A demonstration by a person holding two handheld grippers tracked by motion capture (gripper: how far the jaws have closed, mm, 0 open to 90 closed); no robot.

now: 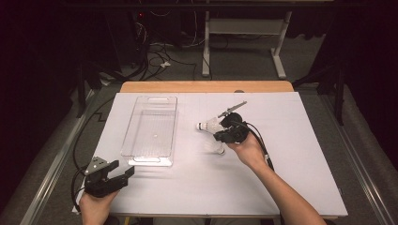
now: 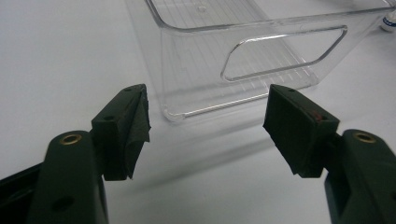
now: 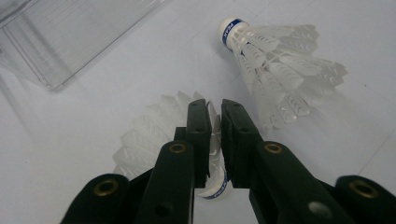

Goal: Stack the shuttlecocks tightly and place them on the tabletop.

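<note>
- While my right gripper leans low over the table, its jaws stand a narrow gap apart with the feathers of one shuttlecock between them; I cannot tell whether the pads still press on it.
- That shuttlecock lies on its side on the white table, cork end towards my hand, feather skirt fanned away.
- A second shuttlecock lies just beyond it, apart from my jaws, its blue-banded cork pointing away.
- In the high view my right gripper sits between the two shuttlecocks, right of the clear bin.
- My left gripper has its jaws wide apart with nothing between them, resting near the table's front left corner.
- The clear bin stands just ahead of those jaws, its handle cutout facing me.
</note>
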